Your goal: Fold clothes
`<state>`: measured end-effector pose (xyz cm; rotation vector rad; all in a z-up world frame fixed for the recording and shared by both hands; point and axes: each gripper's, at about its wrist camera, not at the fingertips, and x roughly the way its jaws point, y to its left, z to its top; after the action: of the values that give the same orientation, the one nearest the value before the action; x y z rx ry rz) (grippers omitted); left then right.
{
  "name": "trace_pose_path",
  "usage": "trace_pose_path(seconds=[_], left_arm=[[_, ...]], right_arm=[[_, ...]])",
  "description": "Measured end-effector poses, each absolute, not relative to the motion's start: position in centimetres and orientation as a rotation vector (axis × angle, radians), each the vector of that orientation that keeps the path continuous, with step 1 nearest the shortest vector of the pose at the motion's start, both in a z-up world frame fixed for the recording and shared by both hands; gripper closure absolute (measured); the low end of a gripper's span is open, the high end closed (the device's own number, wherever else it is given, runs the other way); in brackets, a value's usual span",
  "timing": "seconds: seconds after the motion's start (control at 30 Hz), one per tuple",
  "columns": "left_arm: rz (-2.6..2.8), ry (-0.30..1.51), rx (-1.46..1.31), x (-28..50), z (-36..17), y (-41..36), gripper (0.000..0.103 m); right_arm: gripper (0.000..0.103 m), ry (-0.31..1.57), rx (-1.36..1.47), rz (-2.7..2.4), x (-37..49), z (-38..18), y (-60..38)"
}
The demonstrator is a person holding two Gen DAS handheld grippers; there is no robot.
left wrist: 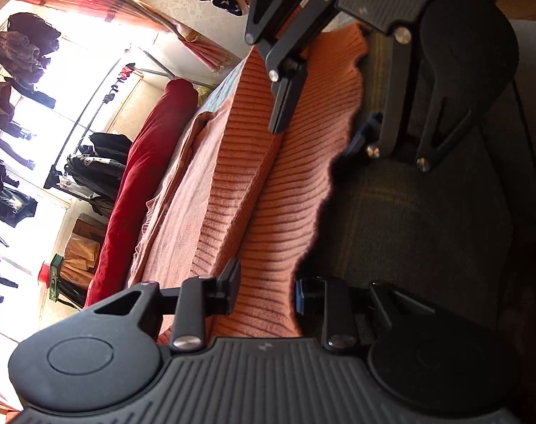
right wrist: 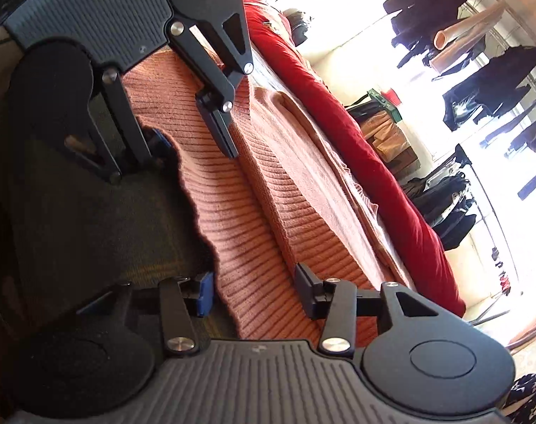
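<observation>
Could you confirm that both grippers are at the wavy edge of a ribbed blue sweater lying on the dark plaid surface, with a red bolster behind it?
Not quite: the ribbed sweater is orange, not blue, as the left wrist view shows. The rest holds: left gripper and right gripper are at its wavy edge on the dark plaid surface, red bolster behind.

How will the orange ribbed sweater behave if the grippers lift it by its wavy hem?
The orange ribbed sweater will probably hang floppy, since its hem already ripples loosely on the dark surface. The thick ribbed knit looks grippy, so it is unlikely to slip. Its stacked fold may slide open when lifted.
</observation>
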<state>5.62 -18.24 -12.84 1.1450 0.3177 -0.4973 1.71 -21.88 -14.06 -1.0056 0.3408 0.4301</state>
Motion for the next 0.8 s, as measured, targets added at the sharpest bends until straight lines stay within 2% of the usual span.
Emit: trace_pose_path(seconds=[0.33, 0.5, 0.57, 0.6, 0.63, 0.67, 0.73, 0.8], left_arm=[[-0.518, 0.324, 1.133, 6.8, -12.7, -18.6, 0.08], [-0.478, 0.334, 1.142, 6.5, -13.0, -17.9, 0.08], [-0.473, 0.338, 1.134, 6.7, -13.1, -18.4, 0.084], [-0.471, 0.33, 1.14, 6.8, -13.3, -18.9, 0.084], [-0.47, 0.324, 1.146, 6.9, -13.4, -19.3, 0.084], [-0.468, 0.322, 1.148, 7.0, -13.5, -19.7, 0.085], [-0.466, 0.323, 1.148, 7.2, -13.5, -20.0, 0.085], [-0.467, 0.325, 1.147, 7.3, -13.5, -19.9, 0.084]], right_arm=[[0.053, 0.212, -1.143, 0.433, 1.7, -16.1, -19.3], [0.053, 0.255, -1.189, 0.357, 1.5, -16.1, -23.1], [0.053, 0.259, -1.197, 0.346, 1.5, -16.3, -23.5], [0.057, 0.265, -1.191, 0.349, 1.6, -16.5, -23.1], [0.067, 0.27, -1.185, 0.352, 1.6, -16.7, -22.7], [0.072, 0.273, -1.177, 0.362, 1.6, -16.9, -22.2], [0.092, 0.279, -1.167, 0.379, 1.6, -17.5, -21.4], [0.095, 0.262, -1.185, 0.371, 1.4, -18.3, -21.1]])
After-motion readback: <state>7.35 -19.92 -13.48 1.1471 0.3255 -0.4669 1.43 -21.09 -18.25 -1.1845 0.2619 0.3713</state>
